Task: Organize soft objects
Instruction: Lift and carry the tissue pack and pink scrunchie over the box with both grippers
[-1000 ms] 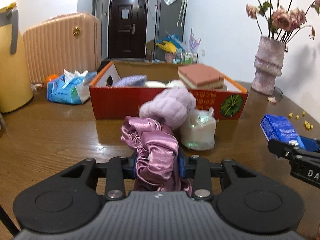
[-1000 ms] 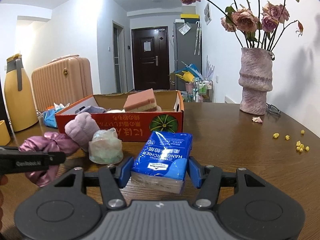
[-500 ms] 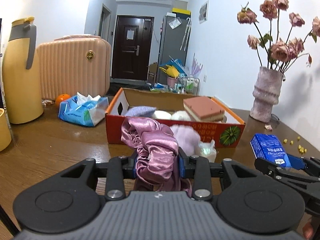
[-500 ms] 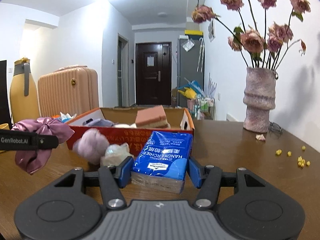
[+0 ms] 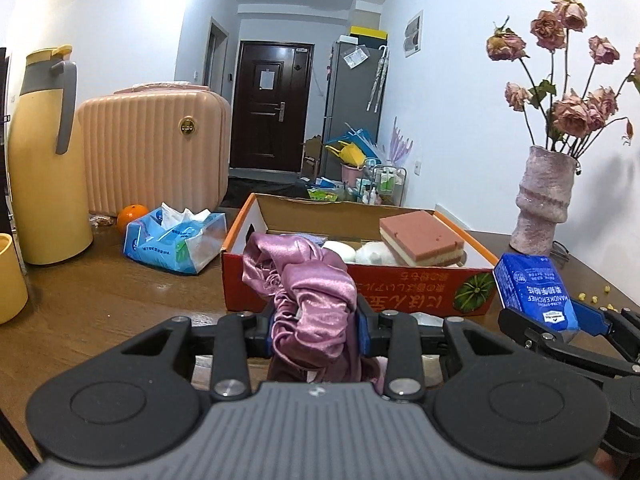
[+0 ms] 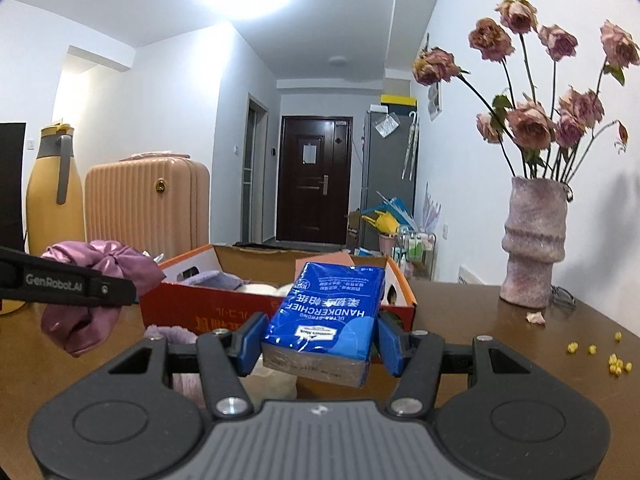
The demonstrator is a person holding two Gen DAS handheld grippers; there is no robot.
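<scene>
Clamping a blue pack (image 6: 328, 316) printed "HANDKERCHIEF", the right gripper (image 6: 320, 340) hangs above the surface (image 6: 500, 344) just near of the red box (image 6: 208, 308), while the left gripper (image 5: 316, 330), marked "GenRobot.AI", grips a pink scrunchie (image 5: 308, 296) aloft to its left.

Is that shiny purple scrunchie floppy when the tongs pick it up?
Probably yes. The purple scrunchie bunches and droops between the left tongs, so it looks floppy. Its satin sheen suggests it could slip. It seems light: in the right view it hangs clear of the table without sagging far.
</scene>
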